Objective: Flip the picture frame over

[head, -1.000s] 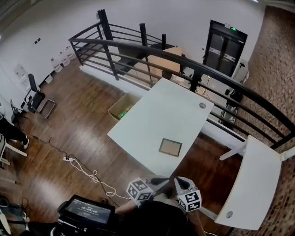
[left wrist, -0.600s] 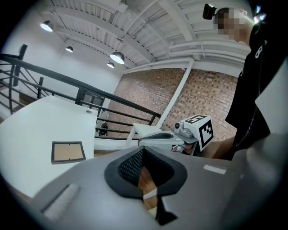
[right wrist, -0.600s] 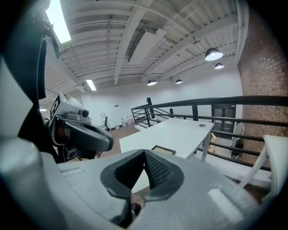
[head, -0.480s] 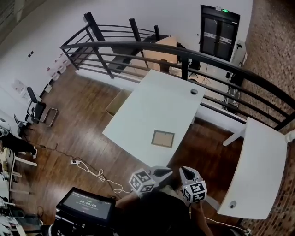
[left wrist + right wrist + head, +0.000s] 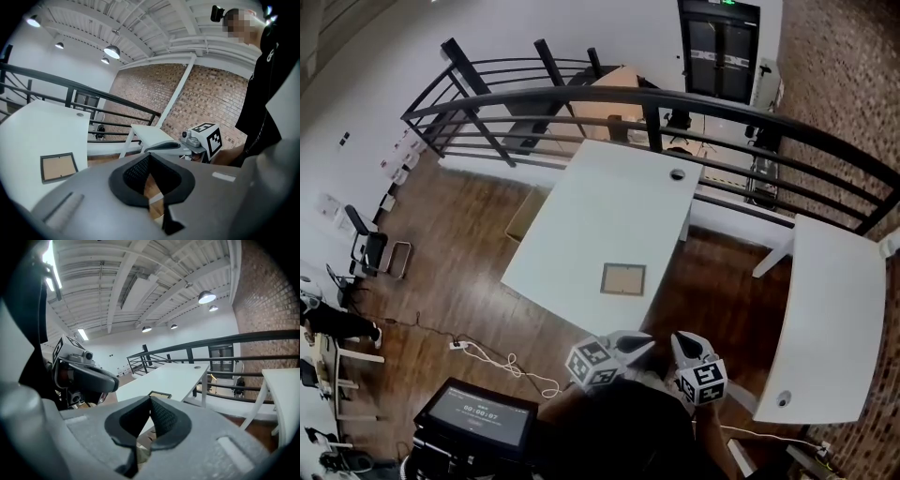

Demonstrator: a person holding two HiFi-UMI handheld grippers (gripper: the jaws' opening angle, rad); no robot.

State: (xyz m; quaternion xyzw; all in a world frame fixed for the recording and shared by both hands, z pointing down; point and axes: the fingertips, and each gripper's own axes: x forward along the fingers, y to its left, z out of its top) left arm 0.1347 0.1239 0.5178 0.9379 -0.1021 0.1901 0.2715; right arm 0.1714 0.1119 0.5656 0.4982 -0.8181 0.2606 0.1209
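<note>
- Progress check: basically nothing of the flip is done yet, as far as I can judge.
- The picture frame [image 5: 622, 278] lies flat on the white table [image 5: 609, 202], close to the table edge nearest the person and well in from both side edges.
- A tan panel inside a dark border faces up (could be the backing board or the front, I honestly can't tell from here).
- Nothing else sits on the table near it; the only other feature is a small round grommet at the far end.
- The left gripper [image 5: 639, 343] is off the table, short of that near edge, with its jaws pressed together and nothing between them.
- The right gripper [image 5: 684, 343] is in the same spot relative to the table, just beside the left one, also closed and empty.
- Neither one touches the frame or the table; both gripper views show the frame out ahead of them, apart from the jaws.
- What's left, in my reading: pretty much all of it. Reach over the table edge, open up, get a jaw under or around one side of the frame, tip it over, and lay it back down on the table with the other face up.
- A thin frame lying flush on the table will probably be fiddly to get under, so that first lift looks like the hard bit.
</note>
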